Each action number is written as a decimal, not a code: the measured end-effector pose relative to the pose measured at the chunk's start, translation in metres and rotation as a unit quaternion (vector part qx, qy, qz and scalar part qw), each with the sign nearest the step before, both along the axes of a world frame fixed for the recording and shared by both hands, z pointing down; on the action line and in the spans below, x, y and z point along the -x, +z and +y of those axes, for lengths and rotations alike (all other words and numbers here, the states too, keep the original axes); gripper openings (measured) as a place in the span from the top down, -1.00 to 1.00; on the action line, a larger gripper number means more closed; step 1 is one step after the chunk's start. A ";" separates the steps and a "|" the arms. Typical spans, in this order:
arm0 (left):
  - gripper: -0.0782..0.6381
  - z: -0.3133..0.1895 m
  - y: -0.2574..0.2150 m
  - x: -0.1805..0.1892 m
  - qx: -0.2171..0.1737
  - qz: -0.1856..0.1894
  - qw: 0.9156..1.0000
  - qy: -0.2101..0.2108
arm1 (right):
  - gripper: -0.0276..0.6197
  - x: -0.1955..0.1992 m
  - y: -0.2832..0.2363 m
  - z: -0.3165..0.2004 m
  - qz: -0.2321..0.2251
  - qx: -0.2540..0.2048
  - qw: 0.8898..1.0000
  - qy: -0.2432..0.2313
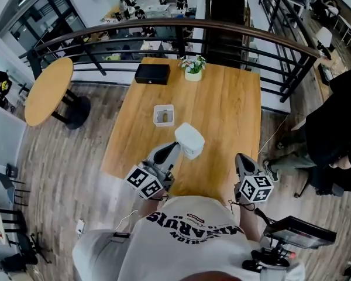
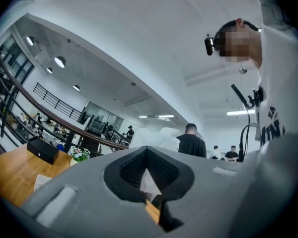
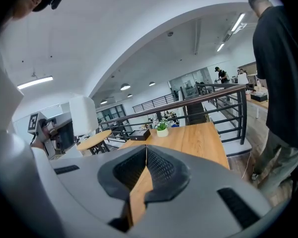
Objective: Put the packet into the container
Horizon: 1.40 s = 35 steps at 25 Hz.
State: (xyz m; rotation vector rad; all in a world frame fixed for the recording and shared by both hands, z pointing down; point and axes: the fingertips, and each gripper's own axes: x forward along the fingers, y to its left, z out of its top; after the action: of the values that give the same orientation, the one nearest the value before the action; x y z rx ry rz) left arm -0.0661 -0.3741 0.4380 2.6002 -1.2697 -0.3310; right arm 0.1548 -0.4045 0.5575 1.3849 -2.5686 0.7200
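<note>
A white packet (image 1: 191, 138) hangs above the wooden table (image 1: 222, 104), pinched at its lower edge by my left gripper (image 1: 179, 148), which is shut on it. In the left gripper view a white strip of the packet (image 2: 148, 178) shows between the closed jaws of the left gripper (image 2: 147, 149). The small white square container (image 1: 164, 115) stands on the table just beyond and left of the packet, with something brownish inside. My right gripper (image 1: 241, 158) hovers at the table's near right edge, shut with nothing in it (image 3: 146, 151). The right gripper view shows the packet (image 3: 83, 115) off to its left.
A black box (image 1: 152, 73) and a small potted plant (image 1: 193, 65) sit at the table's far edge, before a dark railing (image 1: 164, 25). A round wooden side table (image 1: 45, 90) stands at the left. A person in black (image 1: 339, 127) sits to the right.
</note>
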 end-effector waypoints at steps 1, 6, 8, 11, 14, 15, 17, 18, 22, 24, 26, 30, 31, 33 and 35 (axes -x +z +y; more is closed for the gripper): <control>0.77 -0.001 0.003 -0.004 0.001 -0.027 1.000 0.004 | 0.88 -0.001 0.001 -0.001 0.000 0.002 1.000 0.002; 0.77 -0.010 0.029 -0.030 0.037 -0.141 0.988 0.043 | 0.88 -0.008 0.003 -0.005 0.006 0.007 1.000 0.014; 0.77 -0.014 0.044 -0.034 0.061 -0.185 0.979 0.054 | 0.88 -0.010 0.004 -0.004 0.004 0.007 1.000 0.021; 0.77 -0.025 0.071 -0.037 0.087 -0.281 0.952 0.081 | 0.88 -0.014 0.007 -0.002 0.002 0.010 0.999 0.032; 0.77 -0.042 0.092 -0.034 0.084 -0.381 0.914 0.114 | 0.88 -0.019 0.016 0.000 0.005 0.017 0.999 0.038; 0.77 -0.047 0.096 -0.030 0.080 -0.413 0.899 0.124 | 0.88 -0.020 0.018 0.001 0.006 0.019 0.999 0.039; 0.77 -0.057 0.102 -0.019 0.074 -0.468 0.869 0.144 | 0.88 -0.024 0.019 0.003 0.009 0.020 0.999 0.044; 0.77 -0.061 0.104 -0.015 0.073 -0.493 0.853 0.157 | 0.88 -0.027 0.019 0.004 0.010 0.020 0.999 0.048; 0.77 -0.067 0.115 -0.003 0.080 -0.586 0.775 0.220 | 0.88 -0.035 0.017 0.009 0.011 0.023 0.998 0.064; 0.77 -0.062 0.122 -0.003 0.081 -0.613 0.746 0.247 | 0.88 -0.037 0.018 0.012 0.011 0.025 0.997 0.071; 0.77 -0.057 0.129 -0.006 0.084 -0.620 0.733 0.268 | 0.88 -0.039 0.020 0.012 0.010 0.027 0.997 0.076; 0.77 -0.057 0.144 -0.011 0.102 -0.614 0.728 0.288 | 0.88 -0.048 0.021 0.006 0.010 0.029 0.996 0.083; 0.77 -0.058 0.148 -0.011 0.107 -0.613 0.728 0.290 | 0.88 -0.050 0.022 0.006 0.010 0.030 0.996 0.085; 0.77 -0.061 0.154 -0.008 0.116 -0.610 0.728 0.292 | 0.88 -0.053 0.023 0.008 0.014 0.031 0.996 0.088; 0.77 -0.066 0.156 0.001 0.124 -0.607 0.729 0.290 | 0.88 -0.052 0.022 0.009 0.022 0.030 0.995 0.088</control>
State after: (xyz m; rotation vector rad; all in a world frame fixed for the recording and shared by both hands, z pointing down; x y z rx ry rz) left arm -0.0668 -0.4402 0.5942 2.6608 -0.4569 1.7462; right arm 0.2072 -0.3958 0.5794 1.6037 -2.3932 0.7767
